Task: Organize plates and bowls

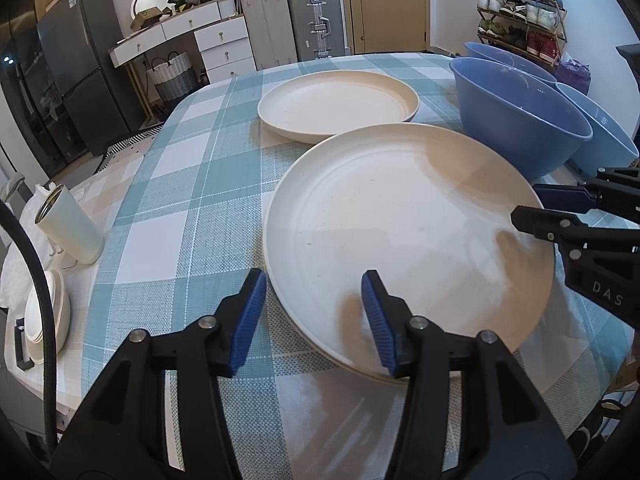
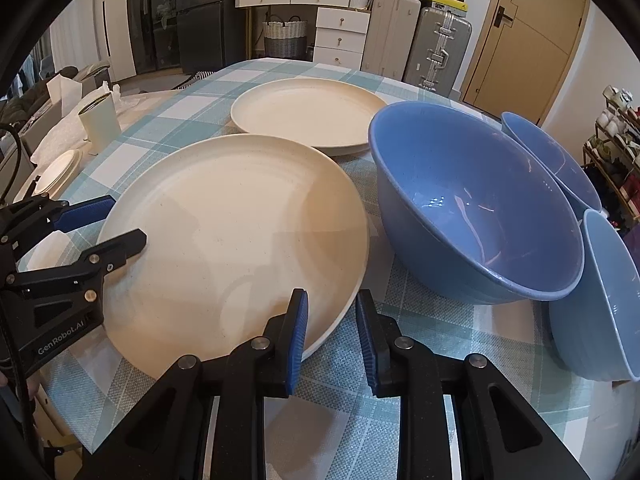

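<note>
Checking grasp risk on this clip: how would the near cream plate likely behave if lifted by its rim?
The near cream plate looks rigid, so it should lift flat without flexing. Its smooth, faintly glossy surface may slip between narrow pads. Gripped at one edge only, so wide a plate would probably droop; both the left gripper and right gripper straddle its rim.

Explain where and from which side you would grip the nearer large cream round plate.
Grip the nearer large cream round plate by its raised rim at the near edge, one finger over and one outside. It lies flat on the checked tablecloth, so only the rim offers purchase; big blue bowl crowds its far right.
</note>
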### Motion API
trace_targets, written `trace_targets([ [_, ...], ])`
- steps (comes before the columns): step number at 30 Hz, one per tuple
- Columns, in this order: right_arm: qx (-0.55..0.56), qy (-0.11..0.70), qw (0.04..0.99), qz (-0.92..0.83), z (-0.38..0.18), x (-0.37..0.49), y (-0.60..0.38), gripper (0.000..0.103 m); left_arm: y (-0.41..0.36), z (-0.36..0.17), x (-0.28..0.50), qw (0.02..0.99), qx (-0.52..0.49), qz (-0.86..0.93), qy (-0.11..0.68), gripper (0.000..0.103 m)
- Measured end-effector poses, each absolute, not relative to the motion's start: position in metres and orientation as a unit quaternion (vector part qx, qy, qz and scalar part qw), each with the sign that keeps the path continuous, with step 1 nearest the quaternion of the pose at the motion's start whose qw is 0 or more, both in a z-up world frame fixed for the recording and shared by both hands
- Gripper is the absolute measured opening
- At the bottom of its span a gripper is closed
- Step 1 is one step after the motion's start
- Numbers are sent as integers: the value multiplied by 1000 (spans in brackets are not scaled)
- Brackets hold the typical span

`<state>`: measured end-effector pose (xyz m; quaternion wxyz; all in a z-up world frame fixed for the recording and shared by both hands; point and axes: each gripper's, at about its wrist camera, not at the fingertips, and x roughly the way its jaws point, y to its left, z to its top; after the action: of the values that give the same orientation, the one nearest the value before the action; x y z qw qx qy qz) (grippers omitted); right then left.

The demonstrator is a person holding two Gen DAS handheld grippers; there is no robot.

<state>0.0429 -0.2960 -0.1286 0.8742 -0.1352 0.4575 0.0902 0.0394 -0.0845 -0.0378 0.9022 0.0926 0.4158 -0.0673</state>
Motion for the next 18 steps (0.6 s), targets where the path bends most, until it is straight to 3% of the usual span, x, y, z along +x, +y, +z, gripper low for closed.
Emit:
trace_targets([
  [2, -132, 456, 875, 93, -126, 43, -297, 31, -86, -36, 37, 904, 92, -68, 413, 54],
  [4, -126, 450, 879, 98, -121, 40, -298, 50, -86, -31, 35, 906, 87, -71, 407, 67],
  [7, -112, 439, 885, 109, -111, 36, -300, 67, -82, -22, 31, 913, 73, -76, 395, 75],
  [14, -86, 410, 899, 127, -82, 30, -308, 90, -74, -1, 25, 920, 49, -75, 380, 85],
  [16, -84, 400, 905, 122, -73, 30, -311, 95, -72, 4, 23, 922, 44, -75, 376, 100],
  [18, -77, 390, 910, 122, -65, 31, -315, 98, -71, 9, 21, 926, 40, -74, 368, 101],
])
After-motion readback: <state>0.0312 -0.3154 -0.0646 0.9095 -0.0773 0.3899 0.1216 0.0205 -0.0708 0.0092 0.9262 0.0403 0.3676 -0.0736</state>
